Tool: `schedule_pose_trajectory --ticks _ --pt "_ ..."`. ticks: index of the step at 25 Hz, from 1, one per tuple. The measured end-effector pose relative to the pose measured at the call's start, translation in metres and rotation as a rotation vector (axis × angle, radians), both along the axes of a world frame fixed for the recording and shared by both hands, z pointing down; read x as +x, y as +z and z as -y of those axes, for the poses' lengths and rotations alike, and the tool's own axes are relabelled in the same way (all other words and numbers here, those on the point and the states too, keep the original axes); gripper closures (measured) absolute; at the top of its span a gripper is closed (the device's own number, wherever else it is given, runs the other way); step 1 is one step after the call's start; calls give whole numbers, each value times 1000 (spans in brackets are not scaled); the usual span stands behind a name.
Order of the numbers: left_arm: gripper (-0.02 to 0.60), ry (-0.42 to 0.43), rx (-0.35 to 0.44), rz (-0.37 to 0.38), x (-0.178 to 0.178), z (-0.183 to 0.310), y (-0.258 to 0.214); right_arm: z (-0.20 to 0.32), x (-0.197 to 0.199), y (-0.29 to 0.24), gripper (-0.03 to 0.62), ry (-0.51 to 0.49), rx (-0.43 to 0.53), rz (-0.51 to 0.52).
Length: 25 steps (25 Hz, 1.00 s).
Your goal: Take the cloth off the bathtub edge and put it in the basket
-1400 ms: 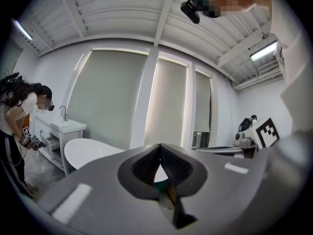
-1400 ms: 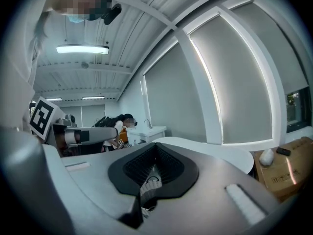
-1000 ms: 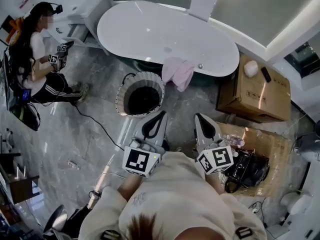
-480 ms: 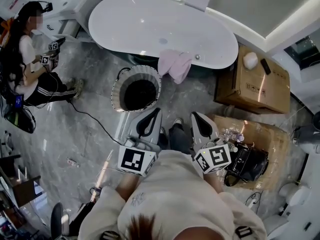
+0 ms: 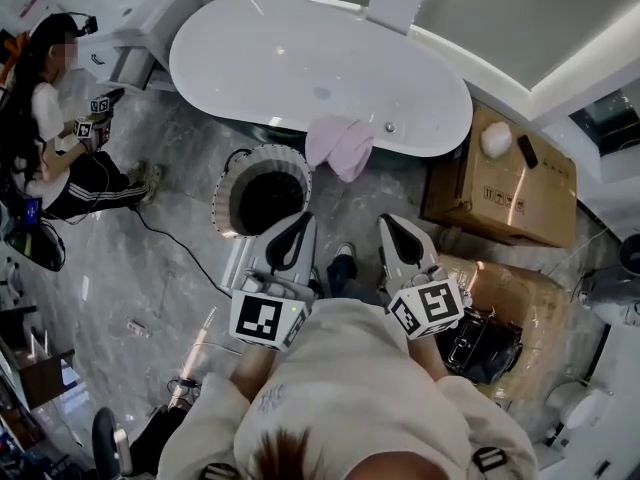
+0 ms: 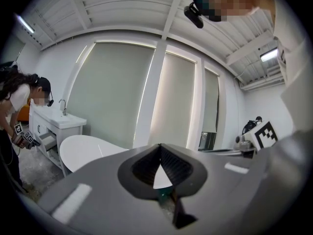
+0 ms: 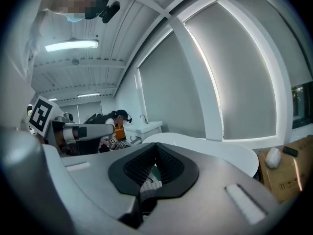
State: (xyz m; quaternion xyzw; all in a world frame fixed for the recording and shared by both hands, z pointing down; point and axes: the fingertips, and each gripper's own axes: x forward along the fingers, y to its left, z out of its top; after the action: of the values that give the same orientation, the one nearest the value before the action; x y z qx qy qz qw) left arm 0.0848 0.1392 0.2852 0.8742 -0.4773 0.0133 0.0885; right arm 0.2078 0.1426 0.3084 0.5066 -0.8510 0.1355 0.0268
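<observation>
Your left gripper (image 6: 160, 146): jaws pressed together, tips meeting, nothing between them. Through the gap behind the tips only the white bathtub (image 6: 85, 151) and the far wall show.

Your right gripper (image 7: 155, 146): jaws also pressed together and empty. Its own view looks out over the tub rim toward the window.

Head view: both grippers are held side by side in front of your body, level, pointing toward the tub. The left gripper (image 5: 302, 218) has its tip just beside the basket (image 5: 226, 173). The right gripper (image 5: 392, 221) points at the floor short of the tub, near the cloth but clear of it.

Cloth (image 5: 340, 146): pink, draped over the near edge of the bathtub (image 5: 320, 68), hanging down the outer wall. Untouched by either gripper.

Basket: round, ribbed wall, dark interior, standing on the floor just beside the tub and to the left of the cloth. No cloth is visible in it.

Progress, as judged: nothing of the task is done yet. This reads as the approach. Left to do:
- open one gripper, probably the right since it sits nearer the cloth
- close it on the hanging fold
- lift the cloth off the rim
- carry it left over the basket mouth and let go

Short carry; cloth and basket are near each other.
</observation>
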Motion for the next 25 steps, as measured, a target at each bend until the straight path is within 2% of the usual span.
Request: schedule_pose_trajectory --ticks 12,19,25 --pt "580 -71 6 14 36 44 2 47 58 13 595 -15 -22 29" --pt "580 -31 -2 31 59 62 2 53 85 23 595 36 -52 47" --pt "580 7 -12 30 65 78 5 64 89 24 595 74 -63 49"
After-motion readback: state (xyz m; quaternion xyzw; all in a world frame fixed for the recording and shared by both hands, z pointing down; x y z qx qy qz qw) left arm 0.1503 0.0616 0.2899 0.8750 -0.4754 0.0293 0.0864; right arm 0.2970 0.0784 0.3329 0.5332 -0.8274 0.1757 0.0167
